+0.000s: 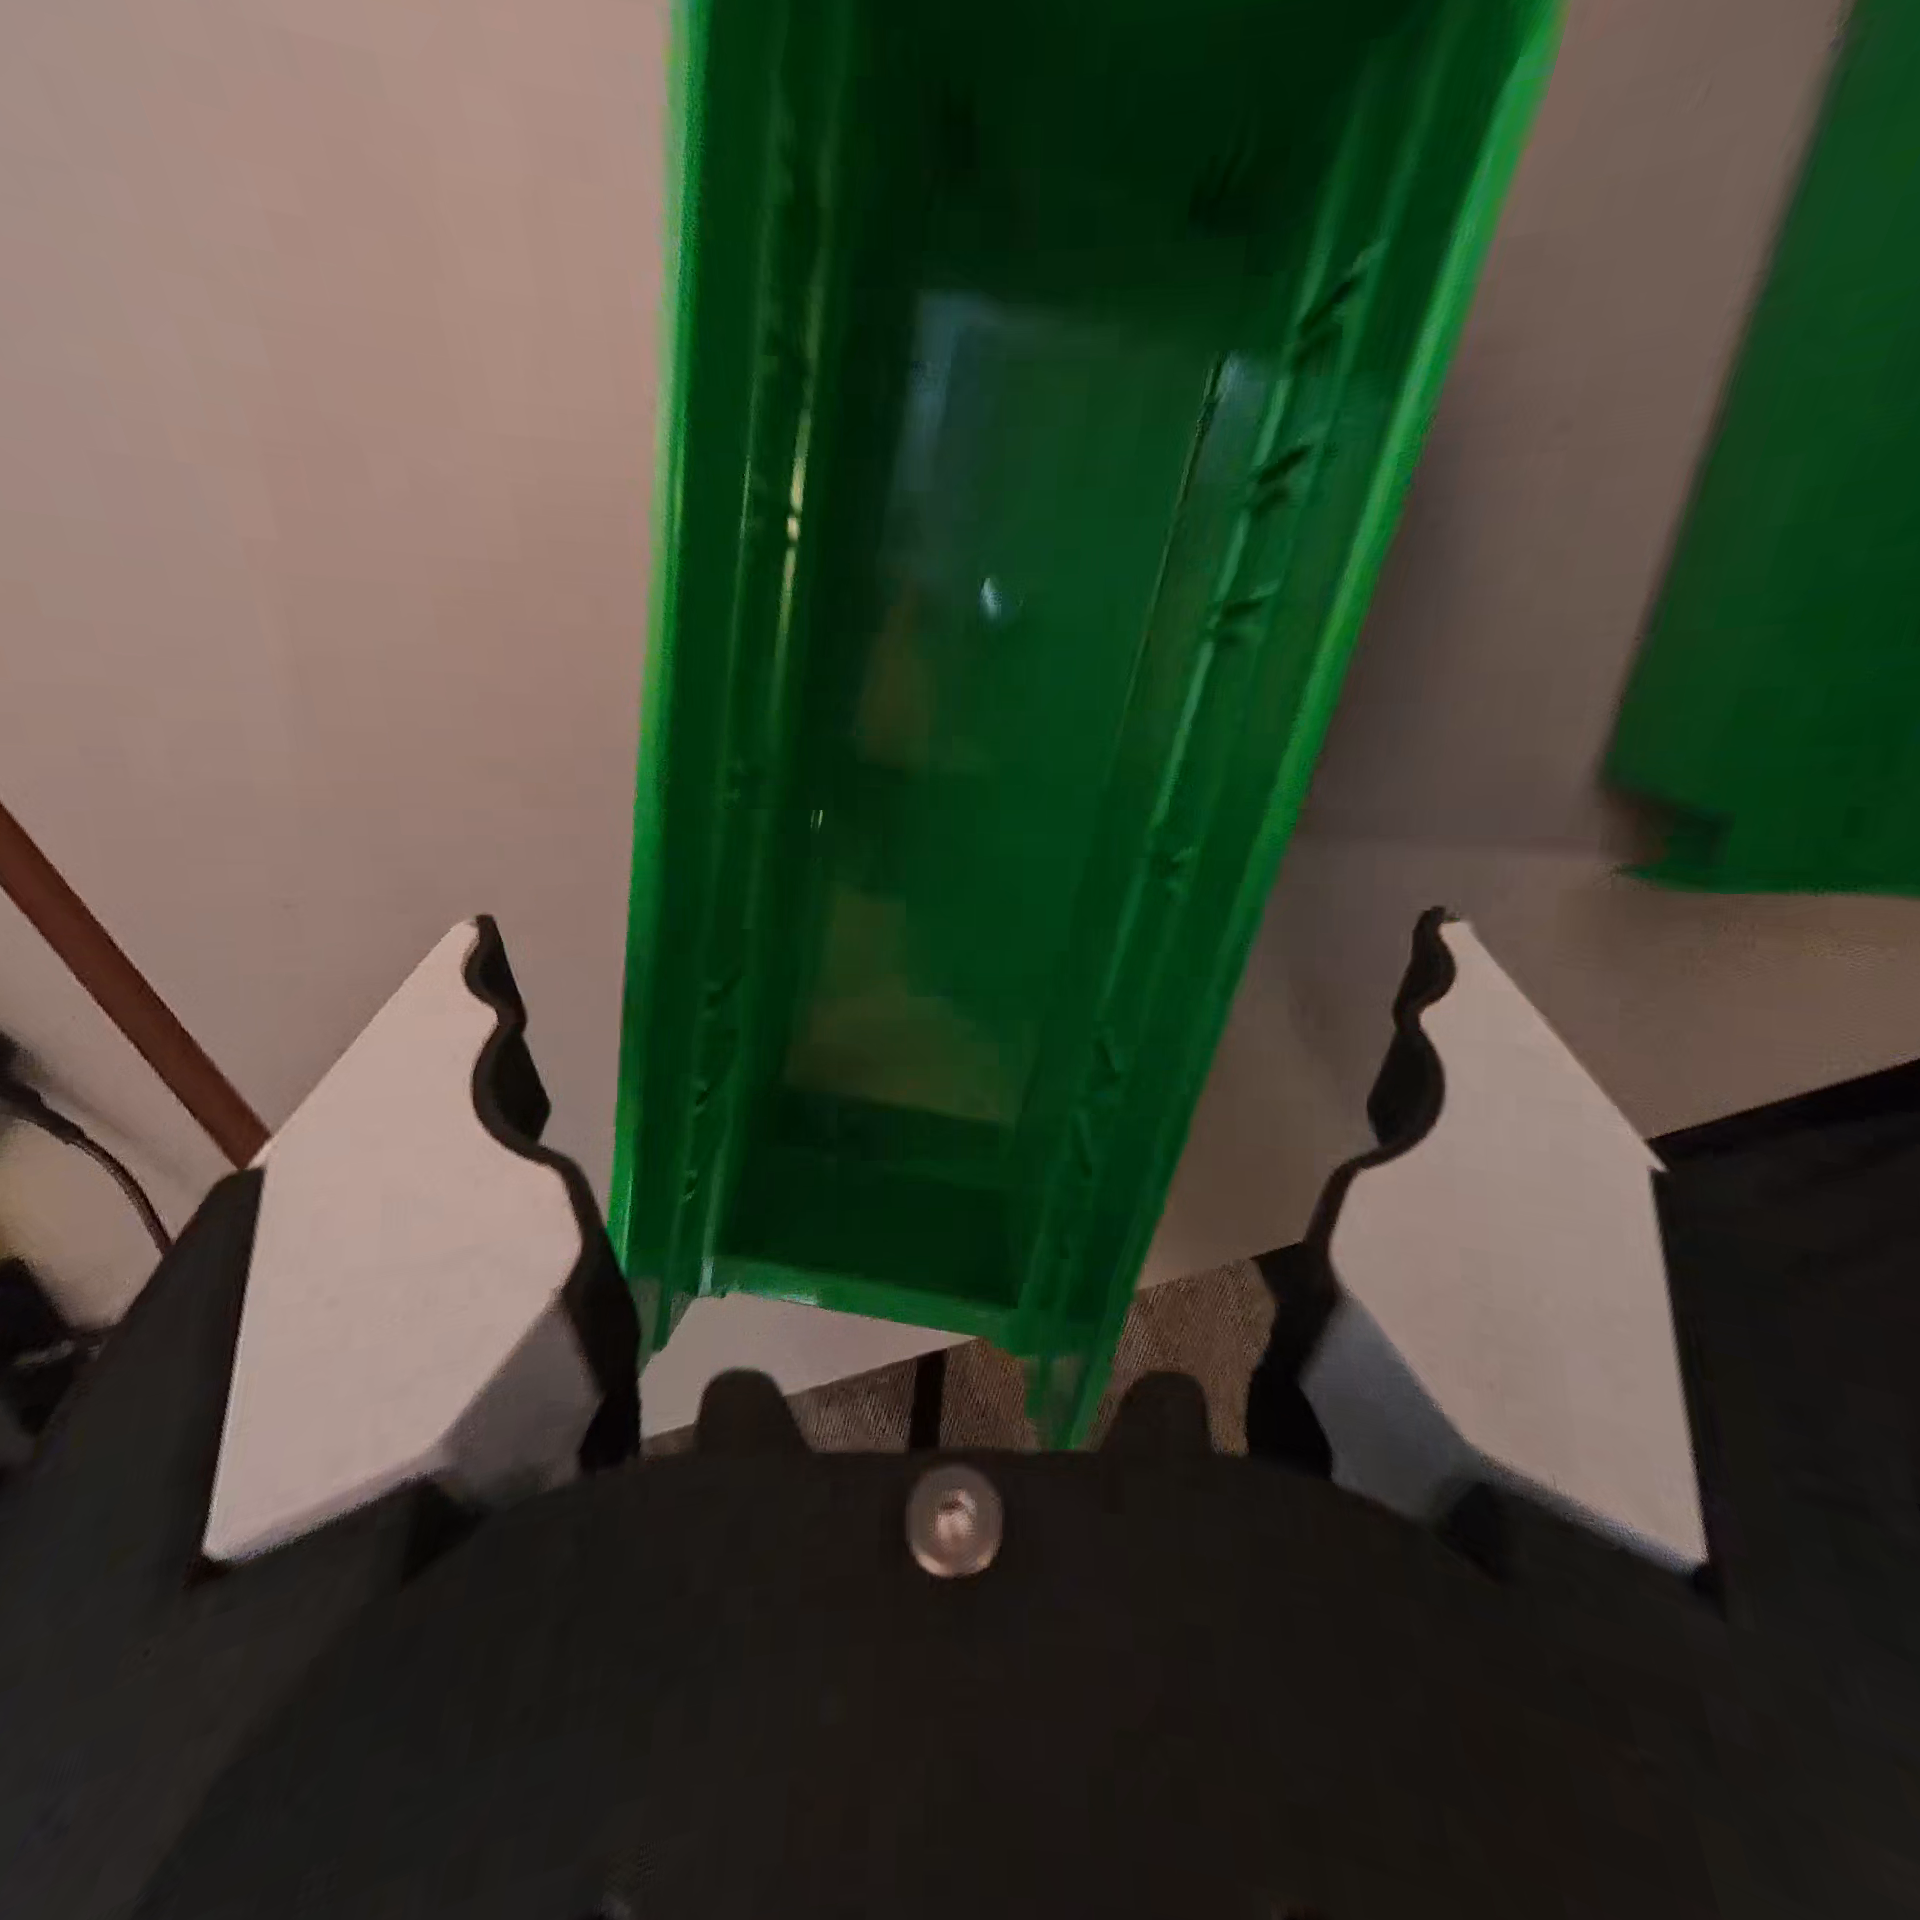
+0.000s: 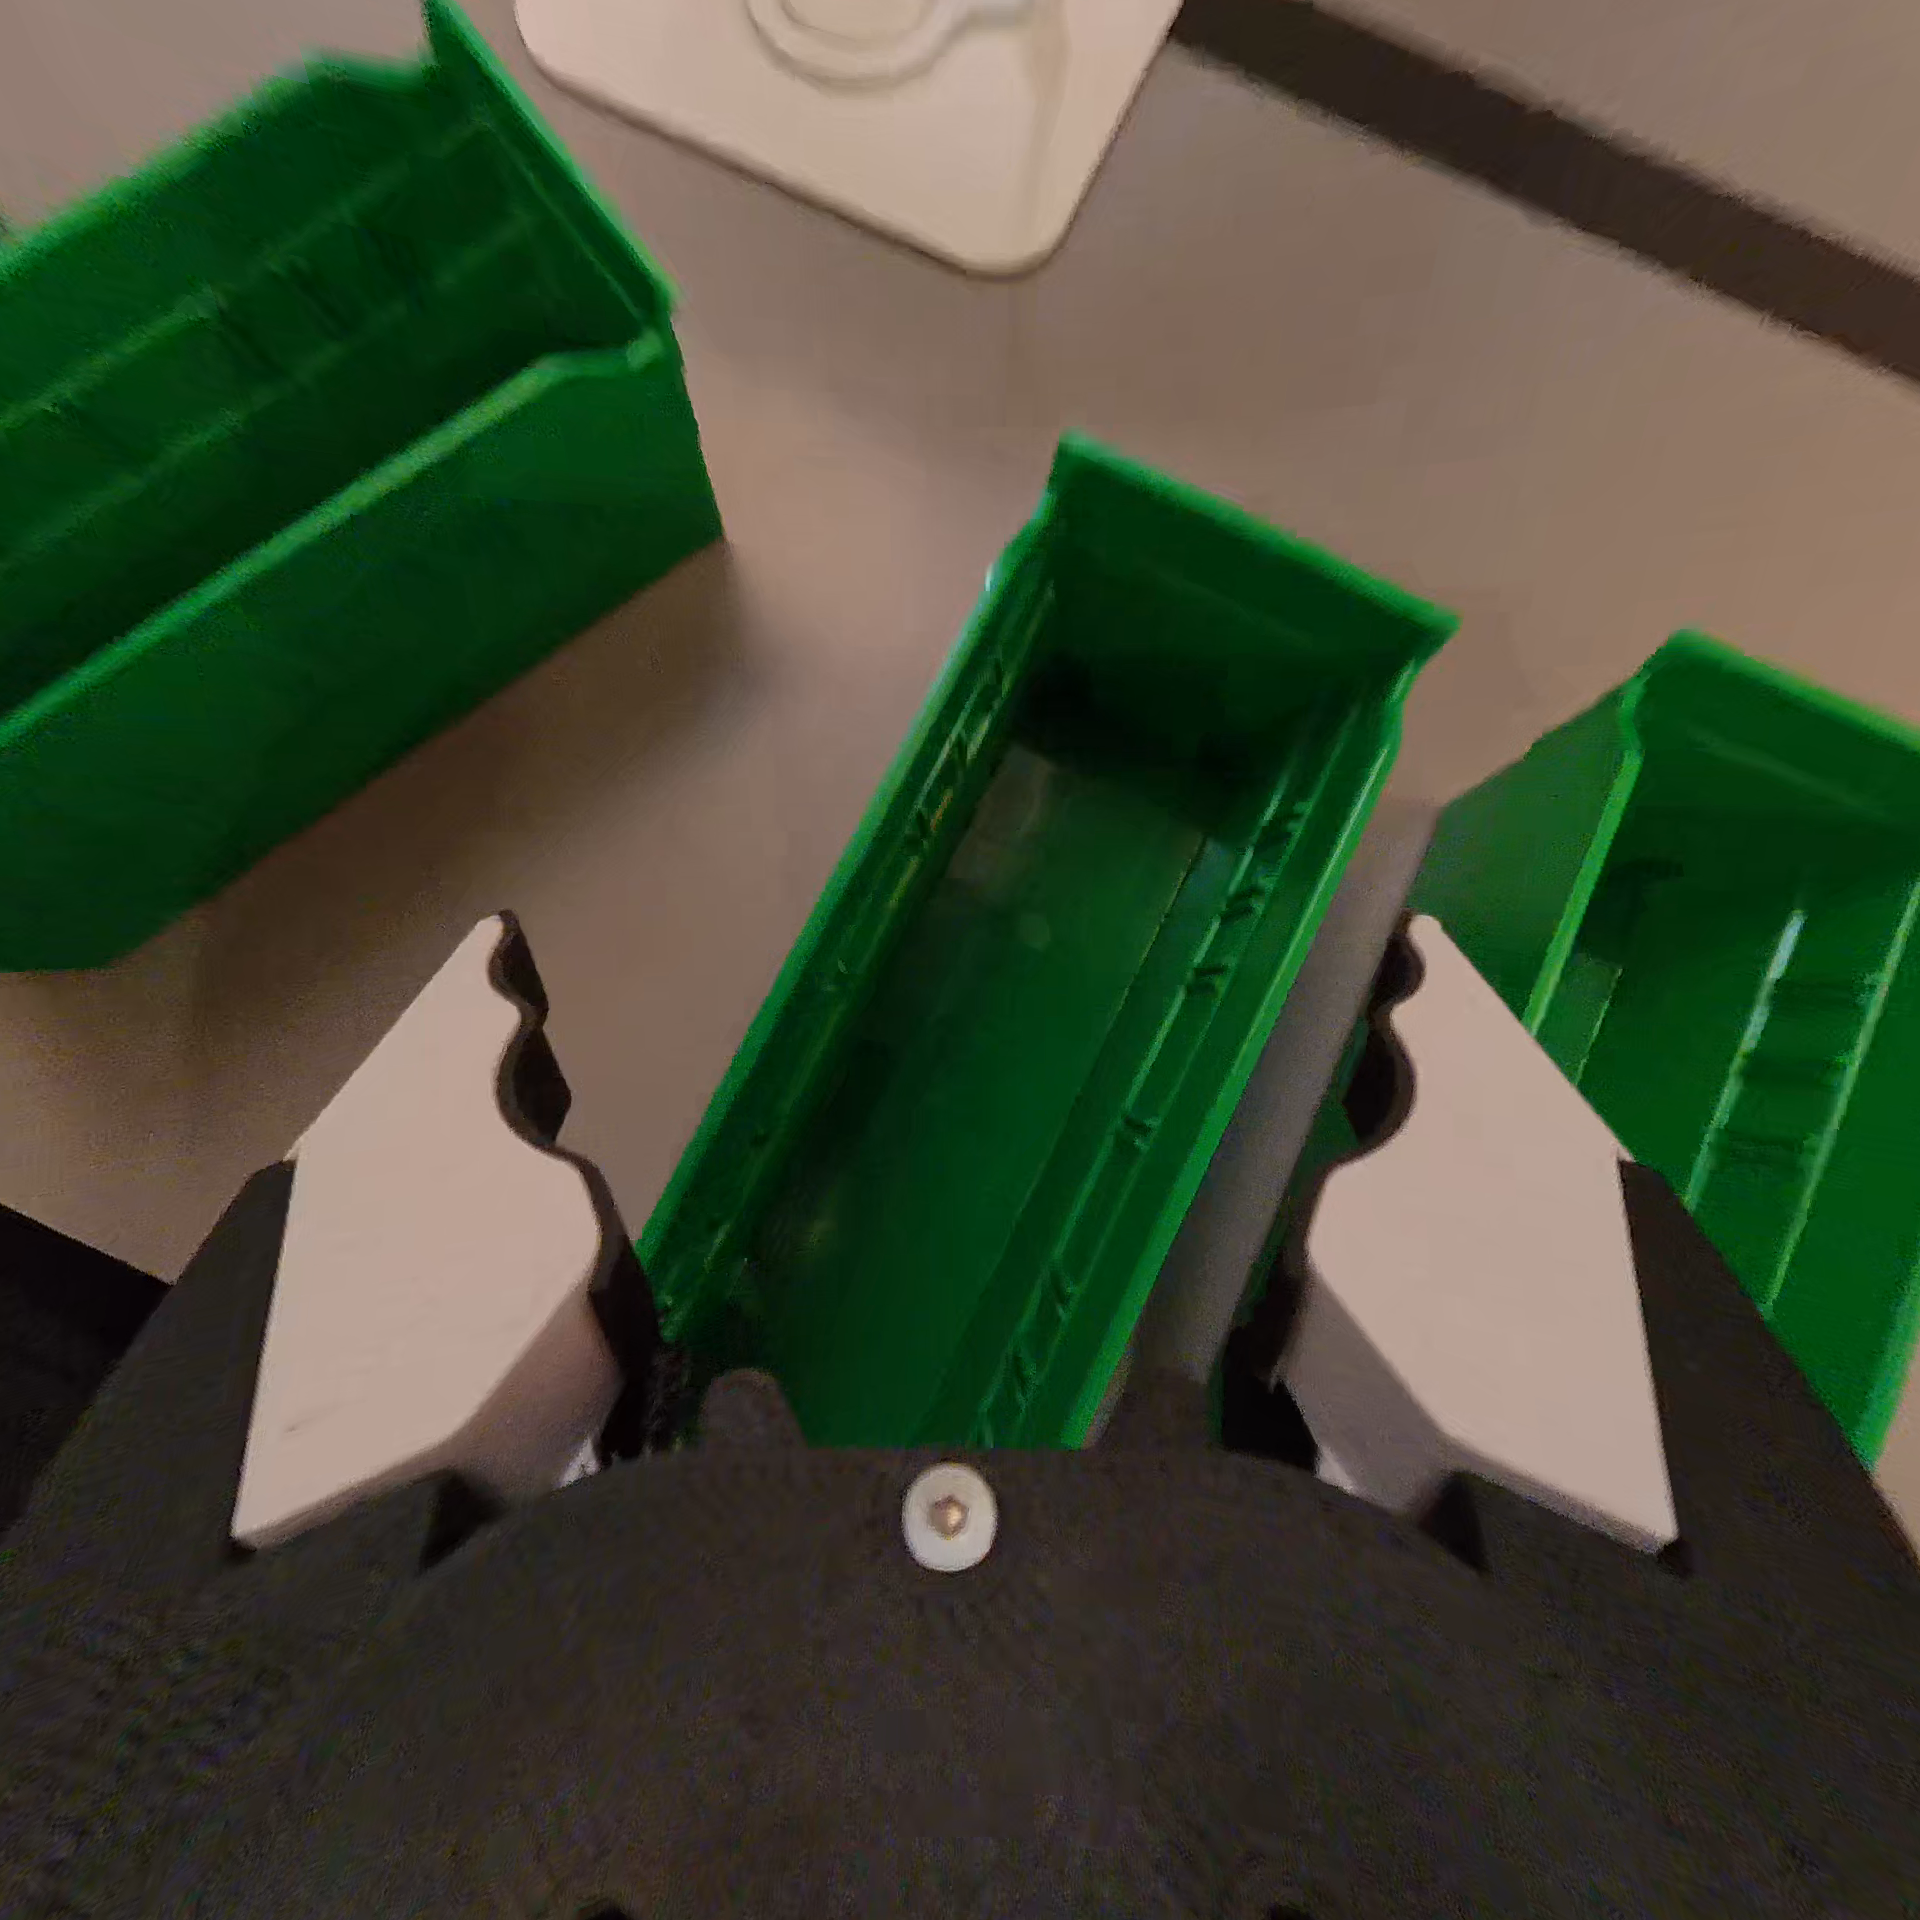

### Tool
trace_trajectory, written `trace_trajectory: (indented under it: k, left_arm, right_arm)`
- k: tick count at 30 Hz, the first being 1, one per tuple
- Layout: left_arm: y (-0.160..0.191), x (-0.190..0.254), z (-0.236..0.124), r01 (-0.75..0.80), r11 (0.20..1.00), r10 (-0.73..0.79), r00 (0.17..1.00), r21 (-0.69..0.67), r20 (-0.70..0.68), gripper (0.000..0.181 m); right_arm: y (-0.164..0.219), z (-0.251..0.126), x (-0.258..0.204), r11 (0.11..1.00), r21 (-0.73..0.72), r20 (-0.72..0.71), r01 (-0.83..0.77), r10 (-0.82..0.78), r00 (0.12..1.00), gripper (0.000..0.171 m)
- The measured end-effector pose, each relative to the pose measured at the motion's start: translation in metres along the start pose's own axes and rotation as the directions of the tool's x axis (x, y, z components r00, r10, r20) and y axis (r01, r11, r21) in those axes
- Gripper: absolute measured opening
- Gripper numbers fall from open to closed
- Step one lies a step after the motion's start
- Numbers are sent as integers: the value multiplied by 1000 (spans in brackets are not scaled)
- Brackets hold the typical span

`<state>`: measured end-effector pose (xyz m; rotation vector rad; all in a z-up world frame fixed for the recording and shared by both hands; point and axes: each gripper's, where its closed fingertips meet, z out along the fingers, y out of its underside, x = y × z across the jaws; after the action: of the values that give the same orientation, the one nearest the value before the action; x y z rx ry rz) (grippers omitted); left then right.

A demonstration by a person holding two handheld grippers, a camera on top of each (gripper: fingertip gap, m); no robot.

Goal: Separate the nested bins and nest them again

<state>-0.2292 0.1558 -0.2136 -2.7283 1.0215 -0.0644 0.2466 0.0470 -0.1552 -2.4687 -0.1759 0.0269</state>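
Note:
In the left wrist view a long narrow green bin [image 1: 935, 727] lies open side up on the pale table [image 1: 312, 416], its near end between my left gripper's [image 1: 961, 920] wide-spread fingers. The left finger [image 1: 416, 1195] is close against the bin's wall and the right finger is apart from it. A second green bin [image 1: 1787, 520] shows at the right edge. In the right wrist view three green bins stand apart: one at the left [image 2: 312, 571], one in the middle [image 2: 1039, 1039] between my open right gripper's [image 2: 956, 923] fingers, and one at the right [image 2: 1745, 987].
A white flat stand base [image 2: 862, 125] sits on the table behind the bins. A dark strip [image 2: 1558, 177] runs along the far right. The table's near edge [image 1: 1195, 1278] is just under my left gripper, with carpet below it. A brown bar [image 1: 125, 977] and cables are at the left.

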Motion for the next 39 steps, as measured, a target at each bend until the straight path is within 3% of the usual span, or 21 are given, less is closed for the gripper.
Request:
trace_trajectory:
  k: [4, 8, 12, 15, 16, 20, 22, 25, 27, 29, 33, 35, 37, 39]
  left_arm:
    - [14, -1, 28, 63, 996, -64, 998, -56, -17, 159]
    - [7, -11, 32, 175, 983, -173, 984, -64, 32, 155]
    - [-15, -22, 28, 364, 931, -364, 931, 41, 2, 142]
    - [-35, -17, 24, 395, 909, -391, 919, 132, -53, 149]
    - [-37, -14, 24, 388, 911, -382, 922, 138, -63, 158]
    - [-49, 3, 5, 344, 910, -328, 939, 233, -104, 158]
    - [-55, 17, -9, 281, 916, -268, 960, 287, -84, 158]
    - [-69, 66, -31, 139, 922, -106, 988, 361, -111, 142]
    - [-71, 93, -34, 26, 939, -2, 998, 344, -69, 141]
    - [-71, 126, -31, -18, 949, 64, 989, 316, -136, 133]
    - [-50, 170, 8, -86, 986, 117, 968, 144, -223, 126]
    - [-39, 195, 23, -77, 994, 99, 938, 79, -332, 124]
    - [-34, 217, 25, -67, 996, 88, 901, 64, -425, 111]
    - [-30, 239, 20, -72, 996, 93, 850, 61, -518, 114]
  right_arm:
    - [37, 22, -2, 987, -159, -7, -18, 17, 1000, 155]
    - [56, 42, 6, 972, -236, -63, -7, -9, 998, 155]
    - [52, 45, 14, 963, -269, -77, 20, -42, 996, 138]
    - [47, 49, 20, 957, -288, -72, 34, -57, 996, 137]
    - [46, 50, 21, 956, -291, -66, 45, -67, 996, 138]
    - [52, 53, 20, 945, -325, -29, 43, -55, 998, 156]
    - [59, 53, 16, 934, -357, -7, 5, -9, 1000, 156]
    - [63, 54, 11, 930, -366, 6, -25, 29, 1000, 156]
    - [62, 54, 9, 934, -355, -5, -38, 39, 999, 156]
    - [63, 52, 5, 938, -345, -12, -38, 36, 999, 156]
    - [67, 47, -3, 941, -336, -22, -46, 41, 999, 156]
    - [66, 45, -2, 942, -332, -48, -55, 41, 998, 156]
    - [65, 46, -1, 942, -332, -48, -58, 45, 998, 153]
    - [66, 46, -1, 935, -353, -29, -43, 34, 999, 150]
